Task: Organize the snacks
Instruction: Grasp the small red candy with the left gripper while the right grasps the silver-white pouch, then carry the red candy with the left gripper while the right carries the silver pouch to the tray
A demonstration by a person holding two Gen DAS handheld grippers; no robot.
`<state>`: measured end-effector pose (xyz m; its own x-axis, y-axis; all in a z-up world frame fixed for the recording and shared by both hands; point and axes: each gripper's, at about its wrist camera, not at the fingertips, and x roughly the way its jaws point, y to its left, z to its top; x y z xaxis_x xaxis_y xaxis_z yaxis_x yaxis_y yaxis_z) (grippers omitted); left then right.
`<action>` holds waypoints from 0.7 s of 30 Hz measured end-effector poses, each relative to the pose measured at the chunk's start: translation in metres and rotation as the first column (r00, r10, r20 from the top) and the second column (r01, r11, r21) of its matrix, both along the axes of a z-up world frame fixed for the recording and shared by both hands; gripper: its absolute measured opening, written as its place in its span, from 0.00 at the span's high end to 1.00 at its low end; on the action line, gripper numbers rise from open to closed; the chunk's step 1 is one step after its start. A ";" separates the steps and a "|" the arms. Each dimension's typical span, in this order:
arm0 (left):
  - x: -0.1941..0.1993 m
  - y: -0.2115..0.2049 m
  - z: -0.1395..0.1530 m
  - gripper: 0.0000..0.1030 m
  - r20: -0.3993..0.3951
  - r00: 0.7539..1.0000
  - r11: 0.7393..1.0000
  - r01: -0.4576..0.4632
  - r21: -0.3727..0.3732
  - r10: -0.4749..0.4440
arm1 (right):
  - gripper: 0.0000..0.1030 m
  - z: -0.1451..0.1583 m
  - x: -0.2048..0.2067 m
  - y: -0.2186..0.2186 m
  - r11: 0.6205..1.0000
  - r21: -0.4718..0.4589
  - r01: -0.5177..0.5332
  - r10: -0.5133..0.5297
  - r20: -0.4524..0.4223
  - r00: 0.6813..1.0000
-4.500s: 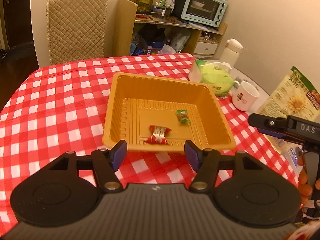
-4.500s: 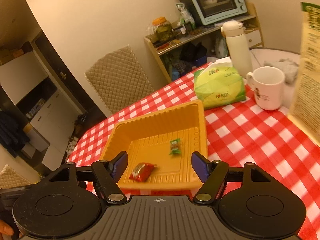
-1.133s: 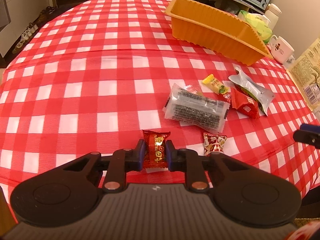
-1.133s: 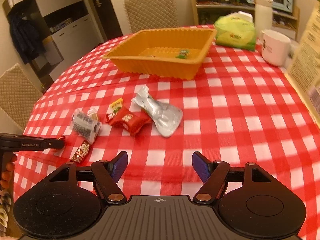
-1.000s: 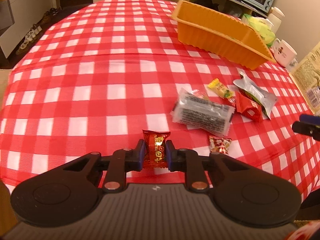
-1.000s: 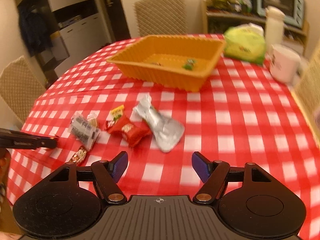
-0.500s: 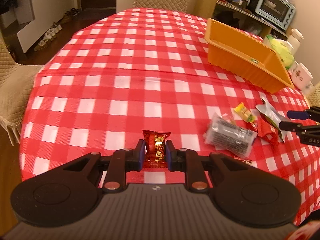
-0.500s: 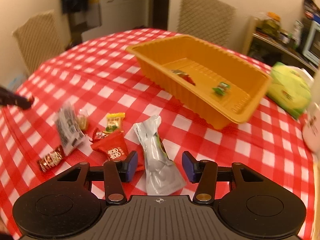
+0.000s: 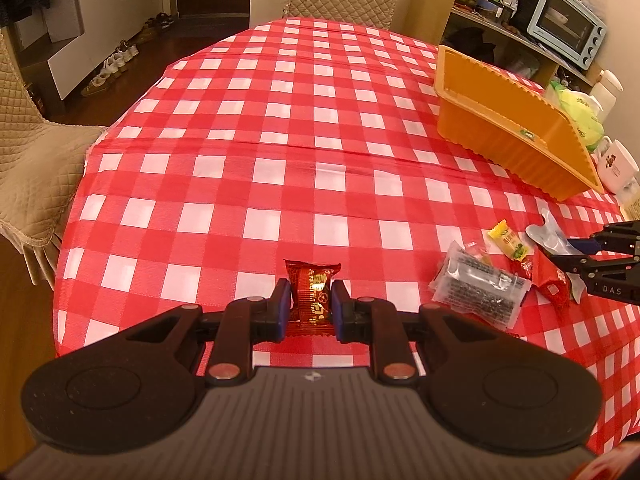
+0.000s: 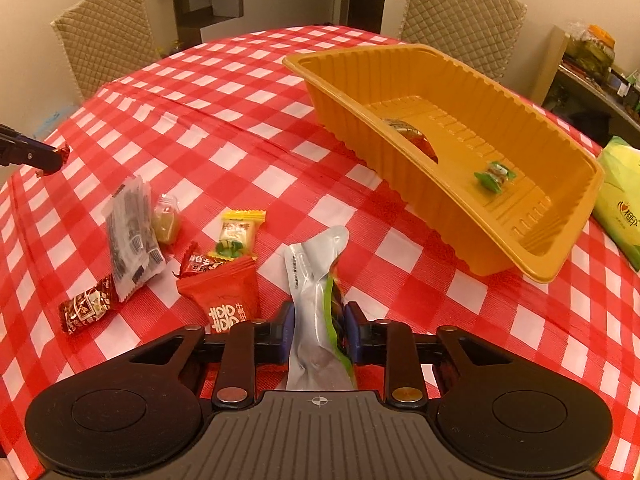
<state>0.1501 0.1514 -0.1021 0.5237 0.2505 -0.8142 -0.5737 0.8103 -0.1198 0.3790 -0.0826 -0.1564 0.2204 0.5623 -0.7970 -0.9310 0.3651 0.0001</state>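
My left gripper (image 9: pixel 307 305) is shut on a small red candy packet (image 9: pixel 312 295) and holds it above the checked tablecloth near the table's left edge. My right gripper (image 10: pixel 319 326) is shut on a silver pouch with a green stripe (image 10: pixel 318 300), which still lies on the cloth. The orange tray (image 10: pixel 532 268) stands beyond it to the right and holds a green candy (image 10: pixel 494 176) and a red one (image 10: pixel 408 133). Loose snacks lie left of the right gripper: a red packet (image 10: pixel 226 300), a yellow candy (image 10: pixel 237 232), a clear striped pack (image 10: pixel 130 236) and a small dark red candy (image 10: pixel 86 306).
A green tissue pack (image 10: pixel 622 204) lies right of the tray. A white mug (image 9: pixel 614 164), a flask and a shelf with a toaster oven (image 9: pixel 568 38) are at the far right. Quilted chairs (image 10: pixel 460 16) stand around the table. The table edge drops off at the left.
The right gripper moved down and forward over the silver pouch and closed on it. The left gripper, still holding the red candy, drew back left and higher.
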 end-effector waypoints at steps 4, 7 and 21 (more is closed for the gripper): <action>0.003 0.000 0.001 0.82 0.002 1.000 1.000 0.008 0.001 -0.008 | 0.74 0.003 -0.001 -0.002 1.000 0.013 0.017 -0.017 0.008 1.000; 0.007 -0.001 0.003 0.82 0.008 1.000 1.000 0.021 0.003 -0.021 | 0.74 0.009 -0.001 -0.007 0.999 0.029 0.040 -0.040 0.009 0.999; 0.062 -0.008 0.034 0.82 0.068 0.980 0.982 0.185 0.046 -0.188 | 0.74 0.059 0.010 -0.034 0.967 0.146 0.210 -0.198 -0.090 0.976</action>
